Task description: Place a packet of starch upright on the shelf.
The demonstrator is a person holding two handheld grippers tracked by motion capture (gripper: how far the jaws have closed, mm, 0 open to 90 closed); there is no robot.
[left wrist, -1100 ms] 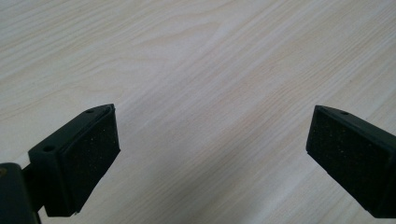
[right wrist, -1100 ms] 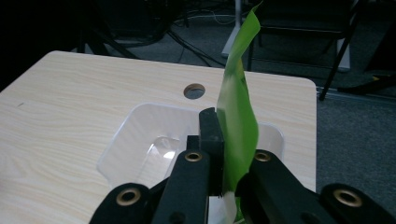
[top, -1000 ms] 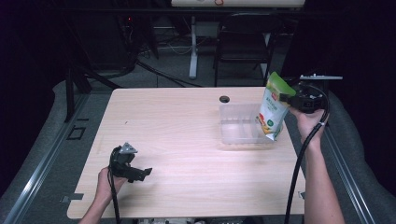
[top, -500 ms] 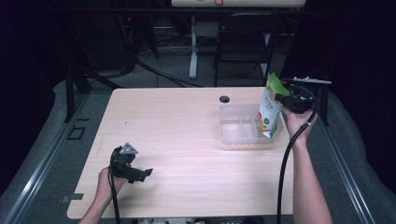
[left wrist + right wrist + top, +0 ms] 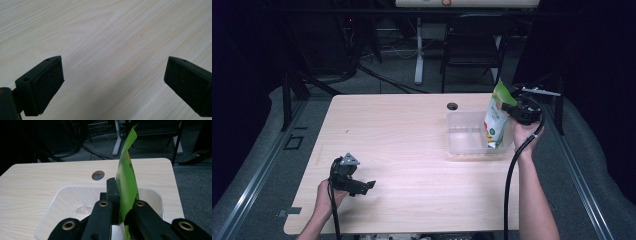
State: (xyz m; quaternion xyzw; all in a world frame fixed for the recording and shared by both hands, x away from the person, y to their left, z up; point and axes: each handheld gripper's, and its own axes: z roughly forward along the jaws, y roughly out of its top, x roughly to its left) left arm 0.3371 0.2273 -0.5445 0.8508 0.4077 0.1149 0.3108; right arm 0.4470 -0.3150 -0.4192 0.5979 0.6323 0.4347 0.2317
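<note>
high view: the right gripper [image 5: 508, 108] pinches a green pouch [image 5: 495, 116] by its upper part and holds it upright over the clear plastic tub [image 5: 462, 145], which sits near the far right corner of the worktop [image 5: 412, 150]. the pouch's lower end is inside the tub, against its right wall; whether it touches the tub's floor i cannot tell. a small round hole [image 5: 452, 106] lies in the worktop just beyond the tub's far left corner. the left gripper [image 5: 366, 186] rests low near the front left corner of the worktop, held in the person's left hand [image 5: 328, 196], well apart from the tub

right gripper view: the two black jaws are pressed together on the thin green pouch [image 5: 126, 182], which stands edge-on between them and rises above them, with the tub [image 5: 75, 202] below and the hole [image 5: 98, 175] beyond it

left gripper view: the jaws are spread wide with nothing between them, just bare pale wood of the worktop [image 5: 112, 37]
</note>
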